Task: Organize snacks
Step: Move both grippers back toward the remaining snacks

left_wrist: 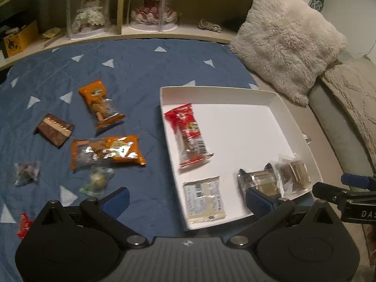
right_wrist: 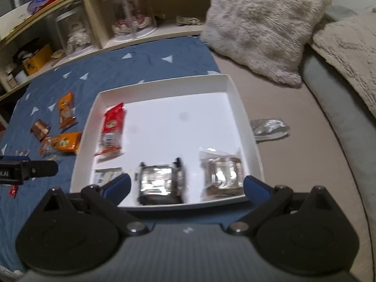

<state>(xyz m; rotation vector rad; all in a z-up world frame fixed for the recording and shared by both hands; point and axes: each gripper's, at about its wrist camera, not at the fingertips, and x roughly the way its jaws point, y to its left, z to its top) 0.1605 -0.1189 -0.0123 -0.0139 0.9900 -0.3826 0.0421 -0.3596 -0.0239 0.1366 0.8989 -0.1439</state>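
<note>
Blue quilt (left_wrist: 131,75) with shelf (left_wrist: 164,33) behind; white tray (left_wrist: 277,98) just ahead of left gripper (left_wrist: 188,199) and right gripper (right_wrist: 186,184), both spread, empty.

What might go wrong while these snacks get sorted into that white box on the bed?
The white box sits on a soft blue bedspread, so a push on its rim could tilt or slide it.

The small clear-wrapped candies near the left gripper look slippery and may slip from its fingers.

A silvery packet lies outside the box on the far side from the other loose snacks, and could be overlooked by the right gripper.
</note>
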